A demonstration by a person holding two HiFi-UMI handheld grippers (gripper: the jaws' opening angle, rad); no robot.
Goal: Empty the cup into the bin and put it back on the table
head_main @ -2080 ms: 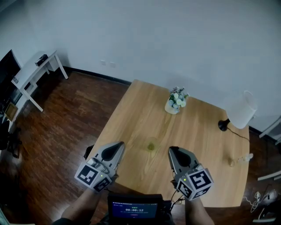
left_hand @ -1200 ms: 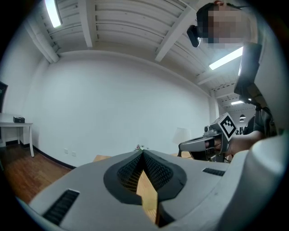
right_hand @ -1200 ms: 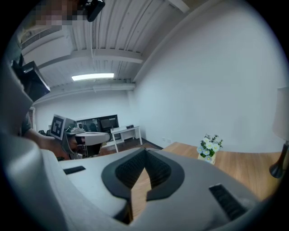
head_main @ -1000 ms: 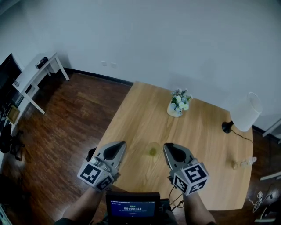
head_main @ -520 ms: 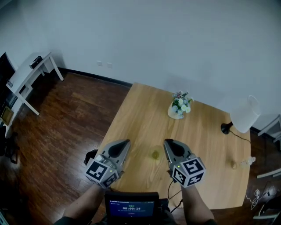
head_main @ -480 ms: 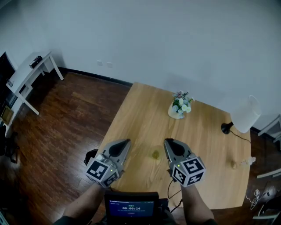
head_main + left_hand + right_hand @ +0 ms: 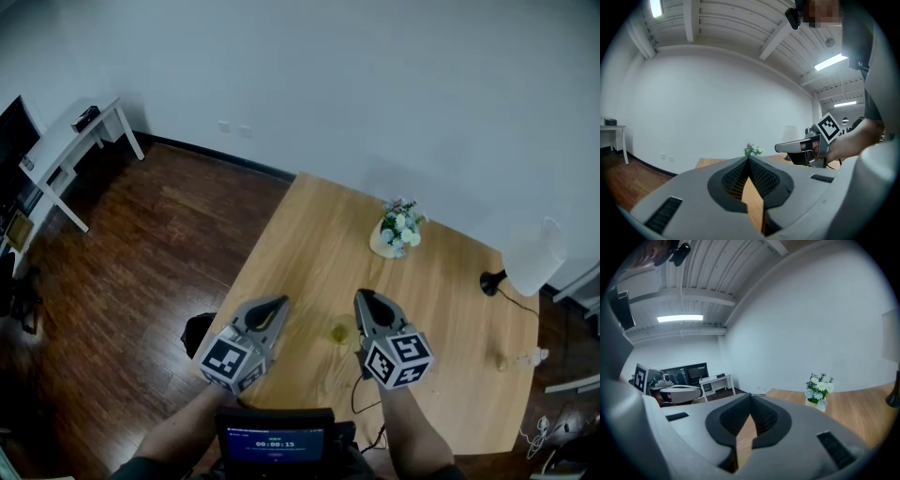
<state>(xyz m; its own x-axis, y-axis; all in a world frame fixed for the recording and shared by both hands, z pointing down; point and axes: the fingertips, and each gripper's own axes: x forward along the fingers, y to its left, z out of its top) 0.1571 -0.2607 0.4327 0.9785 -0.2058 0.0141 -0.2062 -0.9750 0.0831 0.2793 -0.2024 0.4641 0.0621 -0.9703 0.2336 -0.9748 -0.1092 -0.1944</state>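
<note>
The person holds both grippers low over the near edge of a wooden table (image 7: 309, 234), side by side and pointing away from the body. The left gripper (image 7: 280, 303) has its jaws pressed together, the ribbed pads meeting at the tips with nothing between them. The right gripper (image 7: 363, 297) is the same: jaws fully closed and empty. The cup (image 7: 339, 333), small and pale green, stands upright on the table in the gap between the two grippers. It is nearer the right one, and neither holds it; neither gripper view shows it. Farther across the table sits a pot of flowers (image 7: 397, 231), white and blue, which both gripper views show past the closed jaw tips. A lamp (image 7: 531, 261) with a white shade stands at the table's far right corner, and a small bottle (image 7: 523, 359) lies near the right edge. On the dark wood floor (image 7: 141, 253), close by the table's left edge, is a dark object (image 7: 198, 329), partly hidden behind the left gripper; what it is cannot be told. A white side table (image 7: 80, 141) stands against the wall at the far left. A small screen (image 7: 275, 441) shows at the bottom of the head view, between the person's forearms.
</note>
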